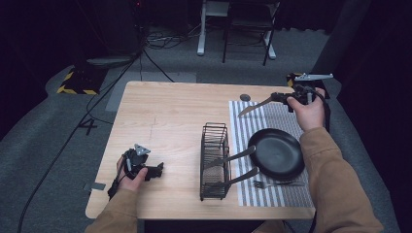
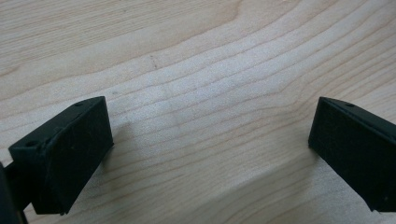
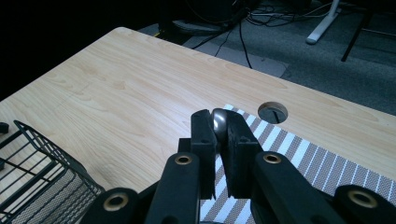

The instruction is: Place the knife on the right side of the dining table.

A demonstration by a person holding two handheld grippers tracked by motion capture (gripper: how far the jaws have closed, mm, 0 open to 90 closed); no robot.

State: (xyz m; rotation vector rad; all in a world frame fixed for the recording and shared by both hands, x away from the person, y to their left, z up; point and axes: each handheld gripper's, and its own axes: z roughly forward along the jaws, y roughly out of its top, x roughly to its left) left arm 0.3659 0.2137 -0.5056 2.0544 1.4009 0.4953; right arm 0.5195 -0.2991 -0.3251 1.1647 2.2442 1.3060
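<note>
In the high view, a wooden table [image 1: 170, 121] is seen at the centre of the frame, with a striped placemat [image 1: 272, 194] laid on its right part. A black frying pan [image 1: 277, 153] rests on the placemat, and a fork [image 1: 277, 184] lies just below it. A black wire rack [image 1: 214, 162] stands at the placemat's left edge, with two utensil handles [image 1: 240, 155] sticking out of it toward the pan. At the upper right, the right gripper [image 1: 284, 98] is held above the placemat's far end, its jaws clamped on a knife [image 1: 255, 106] whose blade points to the left; in the right gripper view the jaws are seen pressed together around the metal piece [image 3: 218, 121]. At the lower left, the left gripper [image 1: 158, 170] is held low over bare wood, its jaws wide apart with nothing between them.
</note>
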